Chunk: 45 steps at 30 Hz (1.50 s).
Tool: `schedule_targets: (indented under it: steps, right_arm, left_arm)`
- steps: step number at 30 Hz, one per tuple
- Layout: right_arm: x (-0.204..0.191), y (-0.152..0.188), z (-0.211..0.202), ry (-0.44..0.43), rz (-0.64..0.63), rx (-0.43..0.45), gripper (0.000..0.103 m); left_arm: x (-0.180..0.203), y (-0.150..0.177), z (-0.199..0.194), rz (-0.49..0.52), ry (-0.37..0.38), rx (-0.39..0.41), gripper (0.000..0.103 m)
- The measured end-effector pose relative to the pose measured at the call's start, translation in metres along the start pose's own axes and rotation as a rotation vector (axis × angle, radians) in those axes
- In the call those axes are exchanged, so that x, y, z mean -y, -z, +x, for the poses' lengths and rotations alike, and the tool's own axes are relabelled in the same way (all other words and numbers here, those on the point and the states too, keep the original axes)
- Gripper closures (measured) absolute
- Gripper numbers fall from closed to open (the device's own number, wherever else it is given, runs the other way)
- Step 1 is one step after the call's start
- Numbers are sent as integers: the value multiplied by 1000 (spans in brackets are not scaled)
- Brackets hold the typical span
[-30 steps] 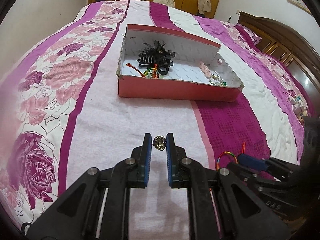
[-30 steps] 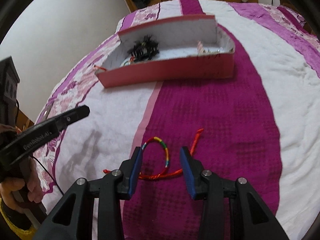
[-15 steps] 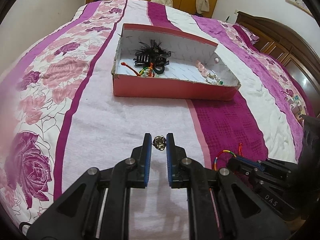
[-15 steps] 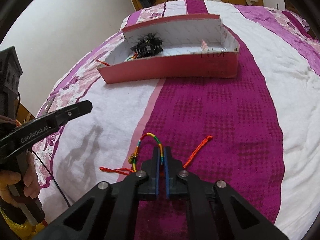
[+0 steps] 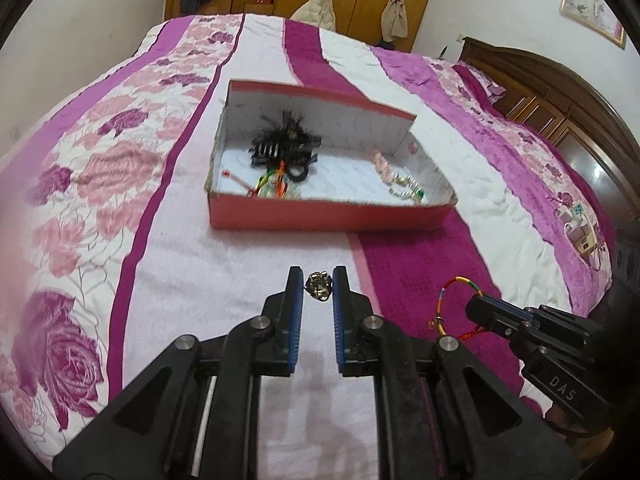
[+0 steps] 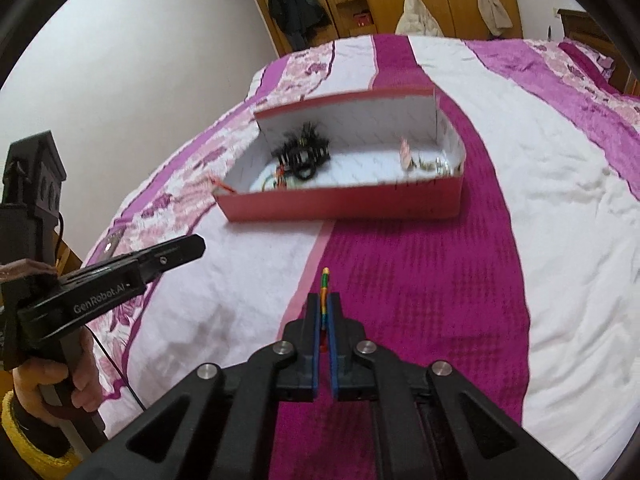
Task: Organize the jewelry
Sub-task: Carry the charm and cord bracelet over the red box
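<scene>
A small gold-coloured metal trinket [image 5: 318, 287] sits pinched between the blue pads of my left gripper [image 5: 317, 285], held just above the white part of the bedspread. My right gripper [image 6: 325, 304] is shut on a rainbow-coloured cord bracelet [image 6: 325, 280], which stands edge-on between the pads above the magenta stripe. In the left wrist view the bracelet [image 5: 454, 294] loops out of the right gripper [image 5: 476, 311], red cord ends hanging. Ahead of both lies an open red box [image 5: 328, 218] holding a black feathered hair clip [image 5: 286, 146], coloured cords and pink and pearl pieces [image 5: 396, 180].
The box [image 6: 344, 204] rests mid-bed on a floral purple, pink and white bedspread [image 5: 120, 184]. A person's hand [image 6: 52, 384] holds the left gripper [image 6: 192, 248] at the left. A wooden wardrobe with hanging clothes stands behind; a dark headboard [image 5: 560, 100] runs along the right.
My right gripper has closed on the rainbow bracelet and lifted it off the bedspread. The left gripper keeps its grip on the trinket and has barely moved.
</scene>
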State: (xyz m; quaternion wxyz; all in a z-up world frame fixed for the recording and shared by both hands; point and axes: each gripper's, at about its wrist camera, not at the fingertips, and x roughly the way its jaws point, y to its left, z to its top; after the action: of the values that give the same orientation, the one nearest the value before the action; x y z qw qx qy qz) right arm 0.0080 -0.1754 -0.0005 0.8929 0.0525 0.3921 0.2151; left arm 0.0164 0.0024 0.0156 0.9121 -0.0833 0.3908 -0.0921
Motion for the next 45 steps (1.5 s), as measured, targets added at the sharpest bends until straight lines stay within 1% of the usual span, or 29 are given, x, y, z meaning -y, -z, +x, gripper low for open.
schedule_targets:
  steps: [6, 14, 20, 24, 30, 34, 38, 45]
  right_arm:
    - [-2, -21, -5, -14, -25, 53, 98]
    - [-6, -61, -14, -18, -56, 145, 98]
    - [-6, -89, -14, 7, -72, 212, 98]
    - [-2, -106, -4, 30, -71, 243, 98]
    - [3, -115, 14, 54, -76, 286, 98]
    - [7, -117, 28, 86, -78, 310, 98]
    - [14, -118, 44, 111, -74, 303, 98]
    - [30, -117, 69, 152, -67, 265, 98]
  left_arm:
    - [11, -22, 0, 34, 14, 46, 97]
    - [17, -52, 4, 56, 19, 110, 97]
    - [19, -75, 15, 59, 18, 156, 97]
    - [19, -84, 25, 48, 10, 180, 97]
    - [21, -93, 42, 45, 3, 219, 97]
    - [21, -94, 54, 37, -7, 243, 97]
    - [20, -94, 69, 33, -27, 242, 97]
    - [14, -91, 95, 35, -59, 210, 97]
